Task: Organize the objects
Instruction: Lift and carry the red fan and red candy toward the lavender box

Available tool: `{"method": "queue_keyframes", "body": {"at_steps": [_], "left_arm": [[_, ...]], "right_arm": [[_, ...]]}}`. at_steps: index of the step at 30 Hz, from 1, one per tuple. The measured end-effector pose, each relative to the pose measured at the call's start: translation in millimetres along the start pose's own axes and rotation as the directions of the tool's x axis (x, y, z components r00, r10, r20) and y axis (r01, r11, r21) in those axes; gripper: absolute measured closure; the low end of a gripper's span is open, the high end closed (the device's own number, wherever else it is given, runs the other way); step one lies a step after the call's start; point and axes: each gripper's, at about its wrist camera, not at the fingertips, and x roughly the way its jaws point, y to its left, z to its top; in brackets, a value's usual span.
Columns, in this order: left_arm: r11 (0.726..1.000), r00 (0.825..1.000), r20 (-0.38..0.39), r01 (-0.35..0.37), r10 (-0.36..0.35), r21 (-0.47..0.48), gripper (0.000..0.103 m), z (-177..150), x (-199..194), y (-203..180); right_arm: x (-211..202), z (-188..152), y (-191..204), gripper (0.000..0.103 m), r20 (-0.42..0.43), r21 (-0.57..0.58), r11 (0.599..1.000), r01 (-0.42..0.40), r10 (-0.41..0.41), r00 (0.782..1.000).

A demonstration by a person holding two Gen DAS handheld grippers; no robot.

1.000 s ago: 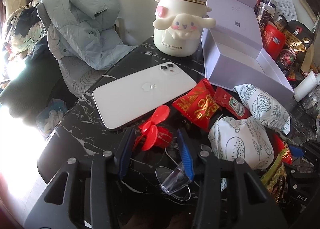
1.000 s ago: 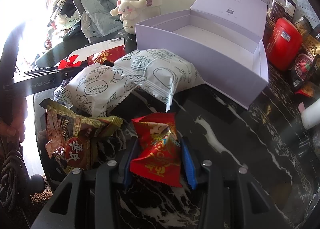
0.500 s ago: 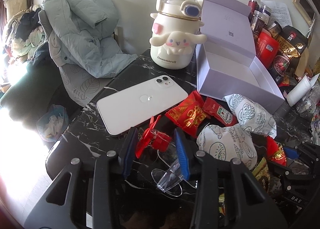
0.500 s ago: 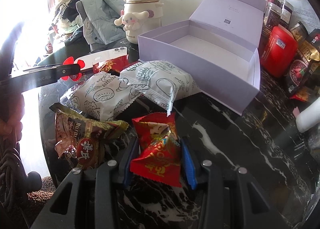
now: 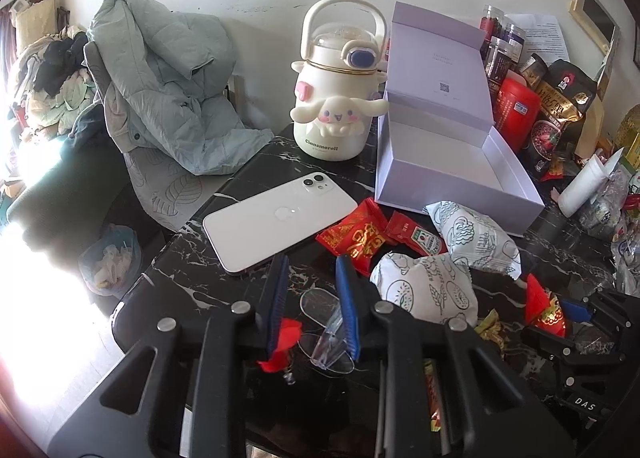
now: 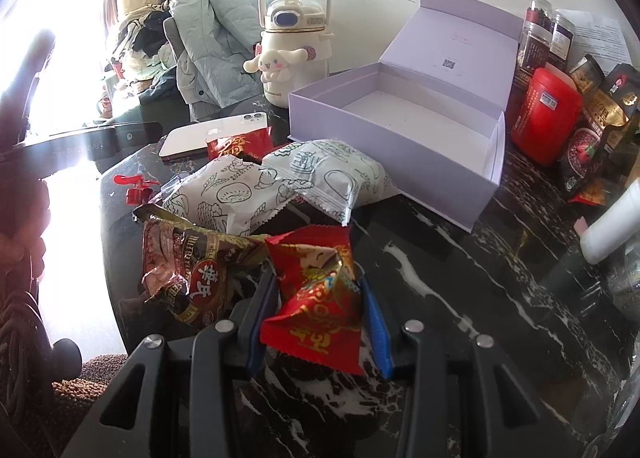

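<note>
The left gripper (image 5: 310, 272) hung above the near edge of the black marble table (image 5: 256, 174), its blue jaws narrow and closing, with a small red-and-clear plastic toy (image 5: 308, 332) between them, low by the pads; whether the pads pressed on it could not be told. Just beyond lay a white iPhone (image 5: 280, 218), face down, and past that the Cinnamoroll bottle (image 5: 336, 98) stood upright at the far edge. Over on the right, the right gripper (image 6: 318, 290) was clamped on a red candy packet (image 6: 316, 298), the jaws about half apart and the pads pressed on both sides of the wrapper. To its left sat a brown snack packet (image 6: 192, 270), touching the red one. Two white bread packets (image 6: 280, 186) lay side by side farther off, near the lavender gift box (image 6: 400, 138), which stood open with its lid upright and its inside bare. A red canister (image 6: 546, 114) stood right of the box.
</note>
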Motion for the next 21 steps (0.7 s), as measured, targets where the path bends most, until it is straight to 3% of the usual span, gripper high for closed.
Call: {"method": "queue_keyframes", "body": {"at_steps": [10, 14, 17, 20, 21], "left_arm": [[0.996, 0.999, -0.038, -0.023, 0.020, -0.087, 0.079, -21.2, 4.5, 18.5], [0.997, 0.998, -0.048, -0.030, 0.026, -0.076, 0.075, -29.0, 6.1, 20.0], [0.992, 0.996, -0.028, -0.082, 0.080, -0.100, 0.068, -34.3, 2.2, 23.9], [0.981, 0.990, 0.007, -0.137, 0.139, -0.138, 0.052, -38.2, -7.0, 29.1], [0.979, 0.989, 0.025, -0.144, 0.149, -0.143, 0.041, -39.6, -10.2, 30.5]], "right_arm": [[6.7, -8.1, 12.3, 0.060, -0.030, -0.025, 1.000, -0.010, 0.009, 0.999], [14.0, -9.7, 12.5, 0.060, -0.050, -0.020, 1.000, -0.008, 0.007, 0.999], [15.9, -10.6, 11.7, 0.060, -0.054, -0.019, 1.000, -0.004, 0.003, 0.999], [18.2, -11.3, 10.6, 0.060, -0.061, -0.009, 1.000, -0.009, 0.009, 0.998], [19.3, -11.6, 10.4, 0.060, -0.064, -0.005, 1.000, -0.012, 0.011, 0.998]]}}
